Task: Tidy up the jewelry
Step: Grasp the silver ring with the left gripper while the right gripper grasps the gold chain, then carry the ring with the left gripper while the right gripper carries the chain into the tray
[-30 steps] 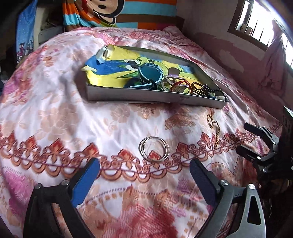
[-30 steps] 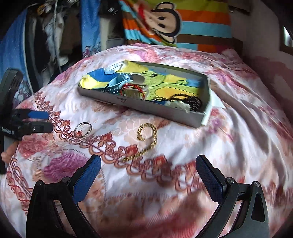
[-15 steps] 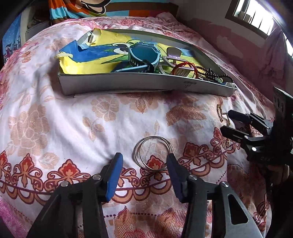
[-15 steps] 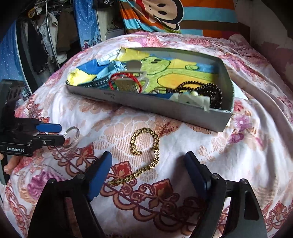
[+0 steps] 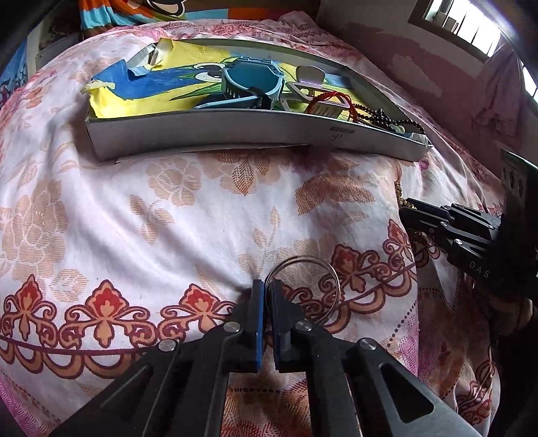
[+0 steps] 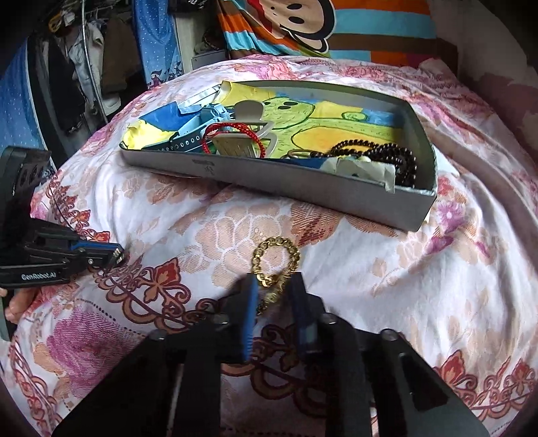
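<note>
Silver bangles (image 5: 302,258) lie on the floral bedspread in the left wrist view, and my left gripper (image 5: 268,285) is shut on their near rim. It shows again from the side at the left edge of the right wrist view as the left gripper (image 6: 116,255). A gold chain (image 6: 277,239) lies in a loop in front of the grey cardboard tray (image 6: 302,188). My right gripper (image 6: 274,279) is down over the chain's near part, its jaws closing with the chain between them and a sliver of gap still showing. The left wrist view has the right gripper (image 5: 408,210) at its right edge.
The tray (image 5: 235,134) holds a blue watch (image 5: 248,80), a red cord bracelet (image 6: 232,129), a pale hair clip (image 6: 248,109) and dark beads (image 6: 386,154). A monkey-print pillow (image 6: 302,27) lies behind it. Hanging clothes (image 6: 84,67) are on the left, and a window (image 5: 464,23) on the right.
Both grippers came down to the bedspread and closed from wide open. The left took hold of the bangles' rim; the right narrowed around the gold chain.
</note>
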Available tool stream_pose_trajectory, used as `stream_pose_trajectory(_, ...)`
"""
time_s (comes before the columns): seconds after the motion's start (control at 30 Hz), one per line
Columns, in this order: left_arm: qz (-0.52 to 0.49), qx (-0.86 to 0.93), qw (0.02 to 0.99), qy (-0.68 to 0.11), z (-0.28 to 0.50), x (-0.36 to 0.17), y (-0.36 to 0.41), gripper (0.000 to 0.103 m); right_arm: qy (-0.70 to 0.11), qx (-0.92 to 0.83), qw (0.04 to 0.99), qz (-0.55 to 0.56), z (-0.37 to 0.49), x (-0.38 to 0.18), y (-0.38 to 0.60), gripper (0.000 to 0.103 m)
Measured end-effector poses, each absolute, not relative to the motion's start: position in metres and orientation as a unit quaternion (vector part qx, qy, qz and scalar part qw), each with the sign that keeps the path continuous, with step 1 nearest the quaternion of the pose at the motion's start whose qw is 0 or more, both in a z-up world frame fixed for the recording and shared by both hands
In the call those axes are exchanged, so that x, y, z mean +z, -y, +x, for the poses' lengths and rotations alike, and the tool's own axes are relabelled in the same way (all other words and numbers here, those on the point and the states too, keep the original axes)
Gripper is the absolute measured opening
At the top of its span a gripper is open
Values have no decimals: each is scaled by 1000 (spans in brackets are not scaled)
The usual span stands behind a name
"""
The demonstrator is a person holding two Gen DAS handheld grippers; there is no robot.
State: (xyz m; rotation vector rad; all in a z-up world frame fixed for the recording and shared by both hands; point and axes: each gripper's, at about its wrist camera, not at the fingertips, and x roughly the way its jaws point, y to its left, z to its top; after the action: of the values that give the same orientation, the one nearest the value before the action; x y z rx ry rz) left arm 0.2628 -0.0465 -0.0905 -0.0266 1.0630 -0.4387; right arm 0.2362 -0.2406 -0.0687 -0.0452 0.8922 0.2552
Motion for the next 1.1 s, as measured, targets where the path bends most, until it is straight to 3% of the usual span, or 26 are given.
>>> stream_pose_trajectory(0.07,-7,-206,841,-501,261,-90,47,4,-431,126,893,-25,236,-70,238,8)
stream_pose_trajectory(0.63,16,-196,854,-481,256,-83,55,3,-424,126,896,-34,233,-69,236,7)
stream_pose_trajectory(1.1,-25,-191,894,-404,242,-42,39,3,-338,145,930,-32,213,-31,236,5)
